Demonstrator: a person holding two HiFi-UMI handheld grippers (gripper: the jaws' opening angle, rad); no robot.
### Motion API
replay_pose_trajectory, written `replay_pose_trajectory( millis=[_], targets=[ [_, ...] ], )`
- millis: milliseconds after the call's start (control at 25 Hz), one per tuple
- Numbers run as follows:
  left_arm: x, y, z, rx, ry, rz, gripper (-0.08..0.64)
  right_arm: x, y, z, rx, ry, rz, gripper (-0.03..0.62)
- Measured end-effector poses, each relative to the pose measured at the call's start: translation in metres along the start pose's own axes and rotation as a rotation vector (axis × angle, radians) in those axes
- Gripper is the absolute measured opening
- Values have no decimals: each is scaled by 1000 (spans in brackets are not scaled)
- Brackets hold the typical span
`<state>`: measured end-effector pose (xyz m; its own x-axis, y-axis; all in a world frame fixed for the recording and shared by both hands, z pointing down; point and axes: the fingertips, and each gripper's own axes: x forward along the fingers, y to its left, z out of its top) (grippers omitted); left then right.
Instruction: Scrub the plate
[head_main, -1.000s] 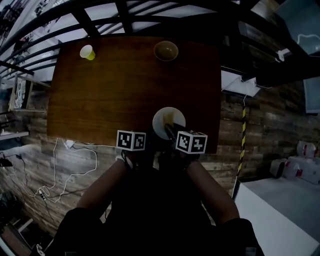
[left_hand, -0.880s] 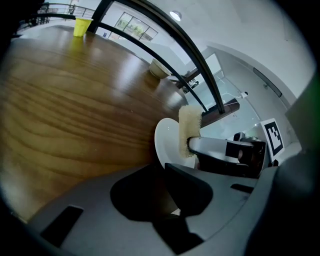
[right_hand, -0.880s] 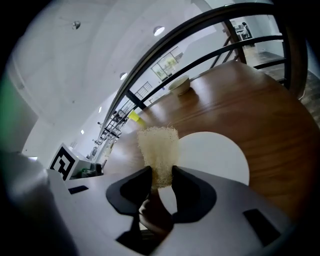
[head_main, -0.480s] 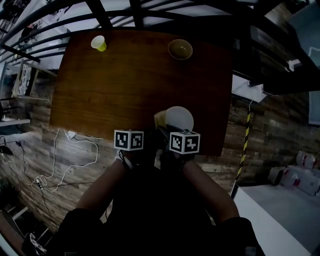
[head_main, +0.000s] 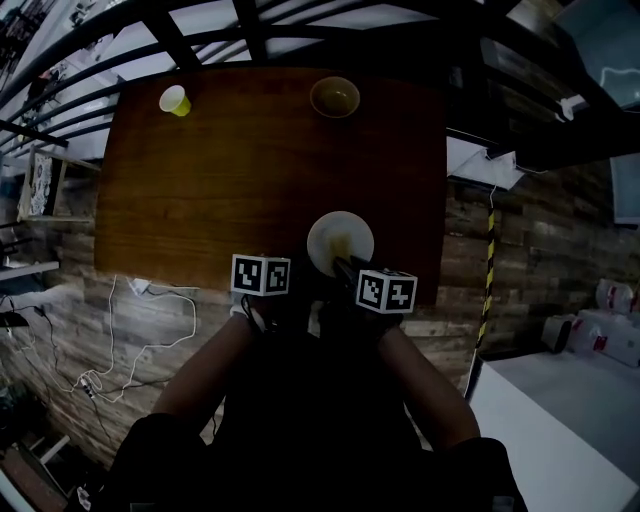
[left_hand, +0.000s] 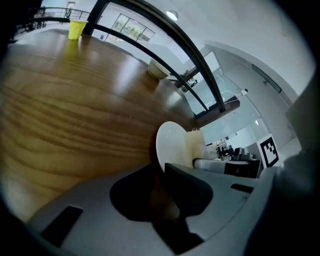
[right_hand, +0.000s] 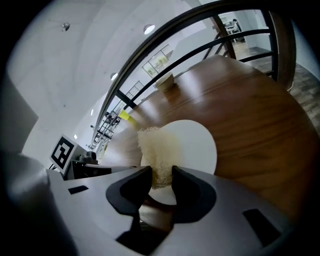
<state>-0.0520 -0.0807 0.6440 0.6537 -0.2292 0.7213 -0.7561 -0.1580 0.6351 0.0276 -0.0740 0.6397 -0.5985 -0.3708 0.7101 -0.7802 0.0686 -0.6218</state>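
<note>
The left gripper (left_hand: 161, 172) pinches the plate (left_hand: 169, 142) by its rim to steady it, while the right gripper (right_hand: 161, 174) clamps a sponge (right_hand: 156, 149) against the plate's face for scrubbing.

**No legible writing in view**

I can read no words, numbers or brand names anywhere. The only print is black-and-white square patterns, without letters, on the left cube (head_main: 262, 276) of the left tongs (left_hand: 163, 172) and the right cube (head_main: 386, 290) of the right tongs (right_hand: 161, 173).

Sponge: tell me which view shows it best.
Right gripper view: the sponge fills the centre, pinched by the right gripper over the plate. Left gripper view shows it side-on; head view, only a yellowish smudge.
</note>
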Motion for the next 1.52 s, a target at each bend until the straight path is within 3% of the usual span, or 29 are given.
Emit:
replay_pose_trajectory(
  millis=[200, 440, 680, 1080, 1200, 1520],
  targets=[
    [8, -2, -3, 20, 36, 6, 72, -28, -30, 14, 55, -72, -61, 137],
    [12, -7, -2, 27, 39, 7, 72, -41, -44, 20, 96, -111, -65, 137],
    [9, -8, -2, 11, 24, 6, 72, -28, -15, 14, 58, -72, -11, 137],
    [-8, 1, 6, -84, -61, -25, 72, 11, 43, -19, -58, 75, 94, 137],
    [-10, 5, 8, -109, -76, -24, 72, 14, 44, -26, -51, 92, 96, 137],
    [2, -2, 7, -75, -41, -28, 72, -5, 13, -15, 37, 22, 58, 137]
  ],
)
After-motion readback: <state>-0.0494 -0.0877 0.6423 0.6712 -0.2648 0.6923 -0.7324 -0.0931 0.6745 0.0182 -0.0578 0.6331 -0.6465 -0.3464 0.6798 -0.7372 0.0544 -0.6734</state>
